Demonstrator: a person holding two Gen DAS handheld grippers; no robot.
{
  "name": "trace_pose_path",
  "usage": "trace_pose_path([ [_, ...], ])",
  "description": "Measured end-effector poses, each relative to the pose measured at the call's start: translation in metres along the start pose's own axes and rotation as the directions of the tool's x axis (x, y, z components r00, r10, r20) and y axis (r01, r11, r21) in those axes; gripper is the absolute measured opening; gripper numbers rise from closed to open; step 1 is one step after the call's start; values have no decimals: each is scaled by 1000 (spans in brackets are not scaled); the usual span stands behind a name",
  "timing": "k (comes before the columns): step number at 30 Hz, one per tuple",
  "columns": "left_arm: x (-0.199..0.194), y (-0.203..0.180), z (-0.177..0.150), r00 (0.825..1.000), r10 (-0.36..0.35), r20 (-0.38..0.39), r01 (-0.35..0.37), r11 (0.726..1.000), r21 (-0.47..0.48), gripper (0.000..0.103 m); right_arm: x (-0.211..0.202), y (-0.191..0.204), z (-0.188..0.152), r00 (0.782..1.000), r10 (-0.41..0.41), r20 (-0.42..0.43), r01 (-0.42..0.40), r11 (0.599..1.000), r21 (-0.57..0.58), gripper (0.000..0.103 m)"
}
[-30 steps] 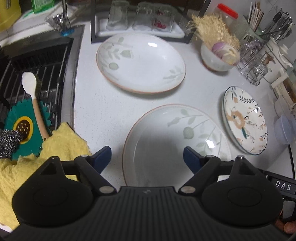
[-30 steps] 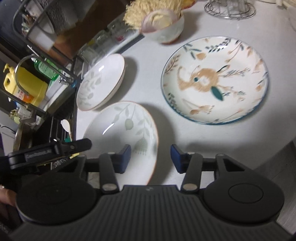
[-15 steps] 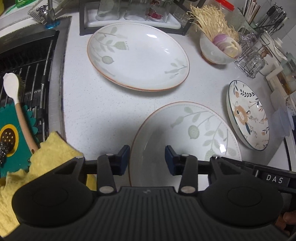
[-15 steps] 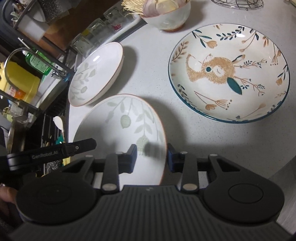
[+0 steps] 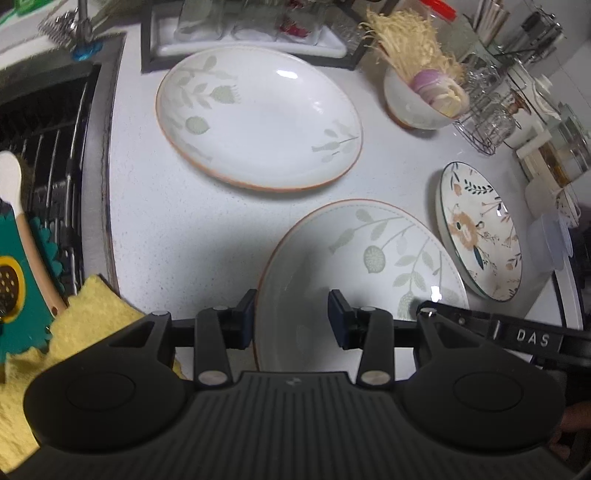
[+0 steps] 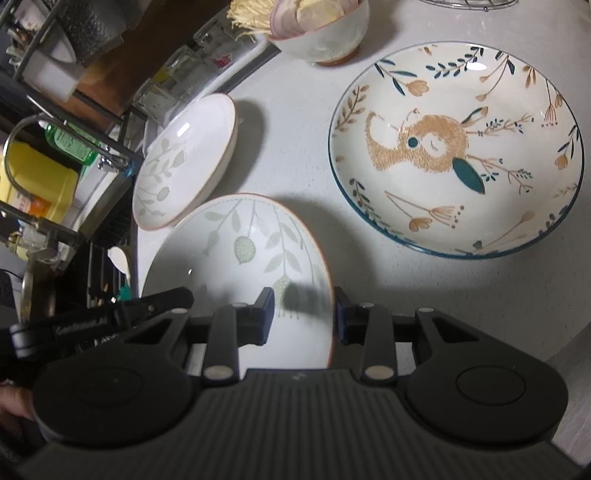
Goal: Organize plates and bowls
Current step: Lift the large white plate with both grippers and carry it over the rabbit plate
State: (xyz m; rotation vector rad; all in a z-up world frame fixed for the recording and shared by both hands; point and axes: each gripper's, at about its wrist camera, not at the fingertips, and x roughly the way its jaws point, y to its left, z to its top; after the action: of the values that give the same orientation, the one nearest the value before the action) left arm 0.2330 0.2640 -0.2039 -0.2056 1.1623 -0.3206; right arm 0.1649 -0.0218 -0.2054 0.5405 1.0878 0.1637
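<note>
A shallow white plate w/ pale green leaf sprigs and a thin orange-brown rim, the near plate [image 5: 364,258], lies flat on a speckled white counter [image 5: 177,221]. Both grippers are at it from opposite sides. Left gripper [image 5: 291,319]: jaws partly apart, straddling the plate's left rim, one blue pad just outside the edge, the other over the plate's inside. Can't tell if the pads actually press the rim. Right gripper [image 6: 303,315]: same setup on the plate's right rim, one pad over the inside, one outside the edge; gap still visible, contact unclear.

A matching far plate [image 5: 258,118], same leaf pattern and rim, sits just beyond the near one, close to it but apart in the left view. To the right, near but not touching, a cream deer plate [image 6: 456,151] w/ dark teal rim, tan animal and flower stems. Behind it, a white bowl [image 6: 325,29] holding sliced onion and pale mushrooms. Left of the counter: sink [image 5: 48,122] w/ rack, yellow cloth [image 5: 92,325] at its edge.
</note>
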Motion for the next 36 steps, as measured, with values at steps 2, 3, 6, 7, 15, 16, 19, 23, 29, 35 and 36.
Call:
trace_pose_path([
  [2,-7,-3,4,1000,-9,3,9,1000,4,46,-7,4,4,1000,3,11,-3,1000,-9,36],
  [3,-10,-4,6,1000,-12,1,12,1000,1,46,-12,5,6,1000,6,20,-6,1000,-15,36],
  [6,-23,-11,14,1000,-19,15,19,1000,12,46,-24,10,12,999,9,38,-8,1000,-27,36],
  [7,-27,-15,17,1000,-19,20,18,1000,20,46,-28,12,14,999,9,40,-8,1000,-30,36],
  [15,-57,-50,37,997,-44,57,42,998,37,46,-70,13,31,994,21,108,-16,999,-45,36],
  [16,-59,-56,39,997,-46,61,44,998,40,46,-74,13,33,993,19,116,-14,999,-47,36],
  [19,-60,-70,45,997,-44,69,41,998,39,46,-83,5,41,991,26,131,-20,999,-49,36],
  [23,-53,-88,52,996,-46,80,44,999,32,46,-90,-11,53,990,38,139,-31,998,-51,36],
  [29,-39,-125,63,995,-43,86,39,998,50,46,-101,-38,77,987,38,155,-29,998,-63,36],
  [35,-14,-156,75,997,-27,69,24,998,51,46,-98,-70,94,991,29,130,-23,999,-45,36],
  [36,-8,-160,77,998,-20,62,17,998,53,46,-97,-74,97,992,26,126,-21,999,-44,36],
])
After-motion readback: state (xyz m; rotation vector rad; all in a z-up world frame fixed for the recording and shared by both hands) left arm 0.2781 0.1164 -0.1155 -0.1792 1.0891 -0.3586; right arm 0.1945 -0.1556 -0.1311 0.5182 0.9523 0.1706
